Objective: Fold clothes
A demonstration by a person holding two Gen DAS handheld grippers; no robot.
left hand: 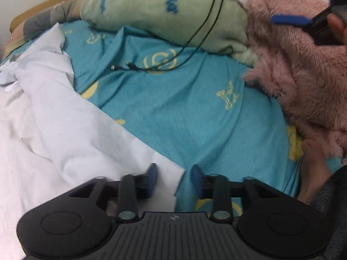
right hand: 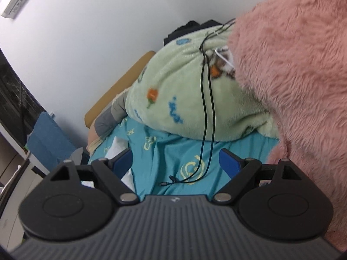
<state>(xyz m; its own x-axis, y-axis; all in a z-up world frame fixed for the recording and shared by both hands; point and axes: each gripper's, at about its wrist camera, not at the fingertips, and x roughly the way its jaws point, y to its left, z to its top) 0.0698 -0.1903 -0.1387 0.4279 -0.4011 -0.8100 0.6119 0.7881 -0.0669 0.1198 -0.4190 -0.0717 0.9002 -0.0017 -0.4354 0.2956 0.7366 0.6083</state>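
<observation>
Bed under teal letter-print sheet filling both views. White garment crumpled over 7–10 o'clock of left wrist view, one corner lying between the spread fingers of left gripper; jaws apart, released, cloth between them but not pinched. Pink fuzzy garment heaped at 2–4 o'clock in left view, filling 1–4 o'clock of right wrist view, just beside right gripper. Right gripper also released, jaws wide, nothing between them, aimed at bare sheet; its blue finger visible at 2 o'clock in left view over the pink pile. Green fleece blanket bunched at 12 o'clock, resting on sheet, touching pink garment. Grey-striped pillow at 11 o'clock behind blanket. Bare foot at 4 o'clock on sheet, partly under pink pile. Black cable trailing off blanket down to sheet centre, plug ends lying loose. Step judged: very start, picking up white garment, no fold made yet. Next move likely calls for closing left gripper on that corner, then bringing right gripper across to a second corner or edge to lift and spread flat. Risk: cable on the laying area, could snag cloth.
</observation>
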